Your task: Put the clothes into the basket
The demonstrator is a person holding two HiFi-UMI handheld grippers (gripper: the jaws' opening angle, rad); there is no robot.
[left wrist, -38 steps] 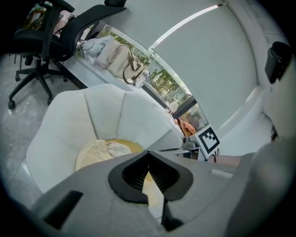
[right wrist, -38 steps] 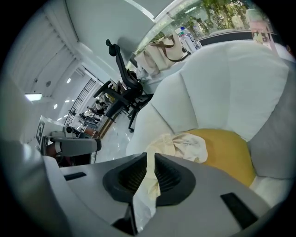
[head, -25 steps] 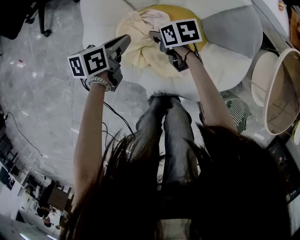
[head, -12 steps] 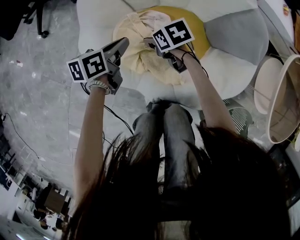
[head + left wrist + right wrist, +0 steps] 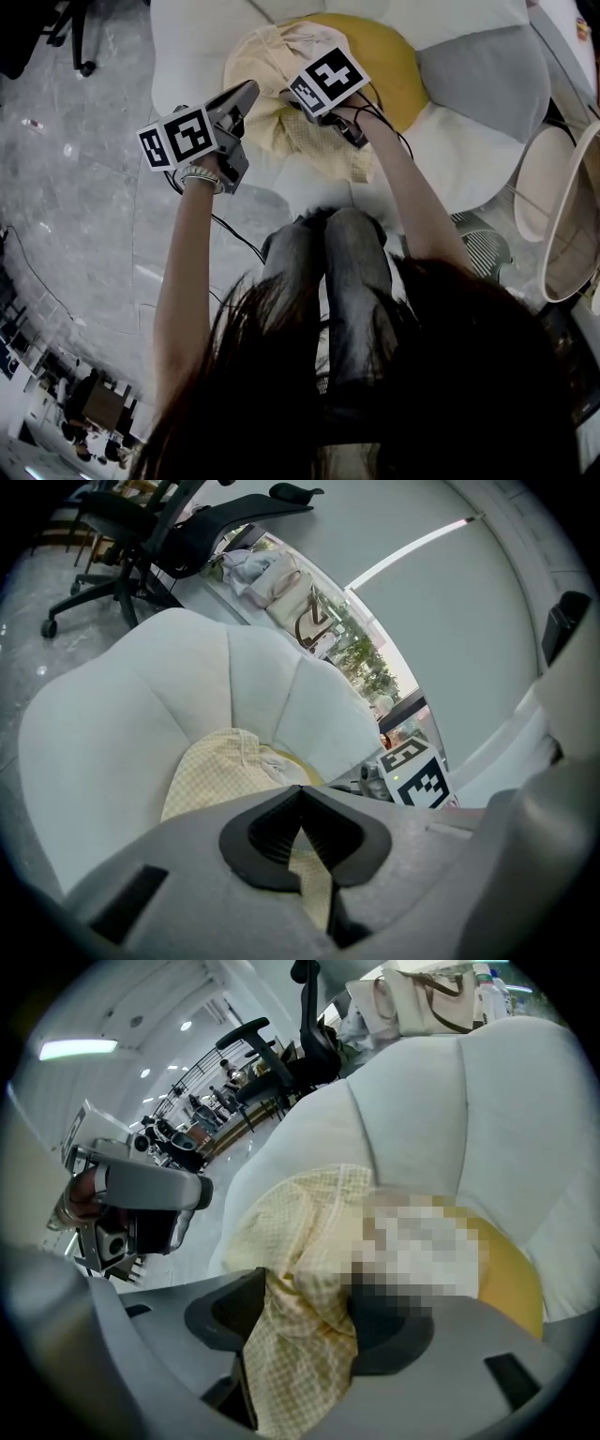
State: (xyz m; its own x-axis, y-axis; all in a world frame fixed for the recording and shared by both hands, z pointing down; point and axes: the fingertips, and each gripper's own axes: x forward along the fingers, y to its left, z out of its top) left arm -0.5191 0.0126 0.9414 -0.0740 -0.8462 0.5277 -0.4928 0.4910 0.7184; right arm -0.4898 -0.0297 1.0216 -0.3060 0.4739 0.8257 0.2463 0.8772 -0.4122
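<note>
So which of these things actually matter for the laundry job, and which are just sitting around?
Job: checked yellow garment, basket.
Lying about: white seat, yellow cushion, grey cushion, office chair.

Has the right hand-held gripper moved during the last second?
Yes. In the head view the right hand-held gripper shifted down-left across the yellow cushion. Its jaws have just been opening, with checked cloth between them.

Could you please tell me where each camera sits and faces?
Head view: on the person's head, facing steeply down at the garment on the seat; hair, arms, legs show.
Left gripper view: on the left gripper, along its jaws toward the seat back.
Right gripper view: on the right gripper, along jaws that have just been opening, garment between.
All share the garment.
</note>
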